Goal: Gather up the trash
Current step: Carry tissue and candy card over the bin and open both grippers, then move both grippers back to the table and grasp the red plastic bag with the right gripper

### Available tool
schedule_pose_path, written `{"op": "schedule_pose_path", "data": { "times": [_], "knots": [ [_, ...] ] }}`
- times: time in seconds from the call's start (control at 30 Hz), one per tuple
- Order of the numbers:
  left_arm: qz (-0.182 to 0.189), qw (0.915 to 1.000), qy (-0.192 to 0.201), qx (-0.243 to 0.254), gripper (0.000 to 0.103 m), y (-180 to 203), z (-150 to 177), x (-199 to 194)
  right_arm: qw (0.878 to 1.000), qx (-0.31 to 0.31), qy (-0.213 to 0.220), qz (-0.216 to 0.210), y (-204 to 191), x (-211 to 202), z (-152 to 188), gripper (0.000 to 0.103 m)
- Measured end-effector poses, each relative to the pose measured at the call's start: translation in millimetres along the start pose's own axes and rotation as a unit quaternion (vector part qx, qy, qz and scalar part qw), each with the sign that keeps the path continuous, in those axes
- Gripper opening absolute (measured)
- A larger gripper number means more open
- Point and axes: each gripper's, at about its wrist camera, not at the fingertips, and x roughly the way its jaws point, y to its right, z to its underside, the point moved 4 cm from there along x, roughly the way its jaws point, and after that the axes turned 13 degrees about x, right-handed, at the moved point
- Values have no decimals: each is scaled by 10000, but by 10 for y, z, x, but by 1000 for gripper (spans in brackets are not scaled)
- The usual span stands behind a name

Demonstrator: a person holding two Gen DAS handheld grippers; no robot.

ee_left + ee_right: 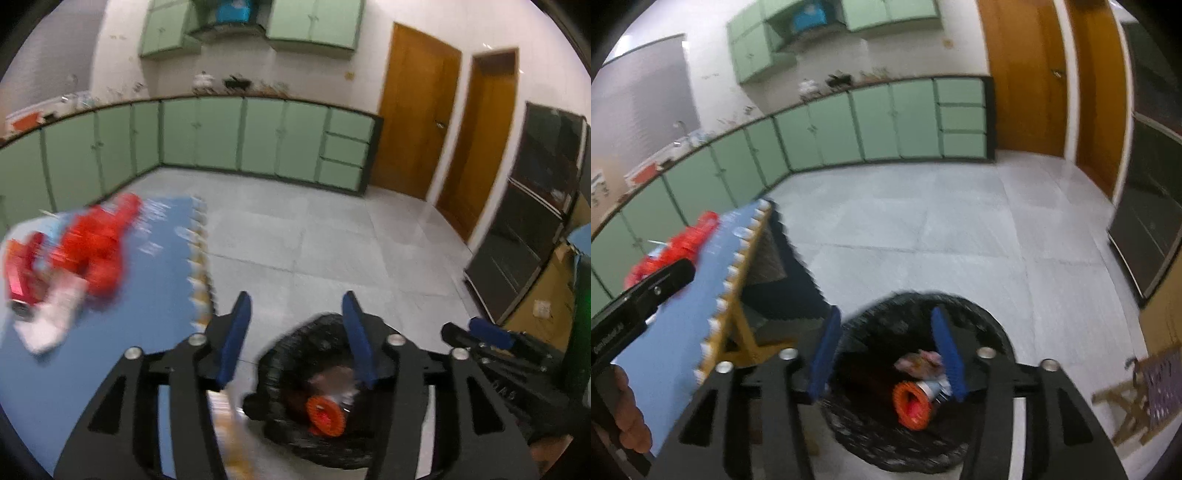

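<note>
Below, at lower centre of both wrist views, a black-lined trash bin on the grey floor, already holding an orange rolled item and a crumpled wrapper. Spread over the left of the left wrist view, a blue-topped table with more trash uncollected: a heap of red wrappers at middle left, with a white packet just beneath, all blurred. Poised above the bin, the left gripper and the right gripper, both with blue pads standing well apart and nothing between them. No earlier picture, so no telling how the bin got its contents. Likely next: back to the table for the red heap. Risks from here, by judgement only: light, crinkly wrappers slipping from flat pads if pinched at one loose edge; a sweep across the table nudging the white packet over the scalloped edge to the floor; two grippers side by side over one bin mouth clipping each other or snagging the liner; heavy motion blur hinting at speed, bad for aim on so small a target.
</note>
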Motion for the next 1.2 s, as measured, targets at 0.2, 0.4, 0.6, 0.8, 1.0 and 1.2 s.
{"op": "schedule_pose_path", "data": {
  "times": [0.2, 0.4, 0.6, 0.8, 1.0, 1.2],
  "knots": [
    [-1138, 9926, 5, -417, 70, -1130, 131, -552, 9964, -466, 101, -697, -1030, -34, -6, 88],
    [-2223, 9716, -211, -786, 70, -2176, 430, -916, 9879, -945, -146, -1224, -2089, 184, 181, 88],
    [-2748, 9563, -407, -911, 70, -2841, 585, -1017, 9848, -1145, -590, -1162, -2750, 718, 409, 84],
    [-2692, 9555, -443, -1125, 70, -3144, 640, -980, 9832, -1237, -959, -943, -3059, 1217, 528, 77],
    [-2450, 9625, -480, -1066, 70, -3169, 712, -784, 9828, -1318, -1081, -704, -3195, 1504, 562, 75],
    [-2171, 9688, -543, -1068, 70, -3064, 804, -689, 9795, -1252, -1423, -676, -3202, 1719, 628, 40]
  ]
}}
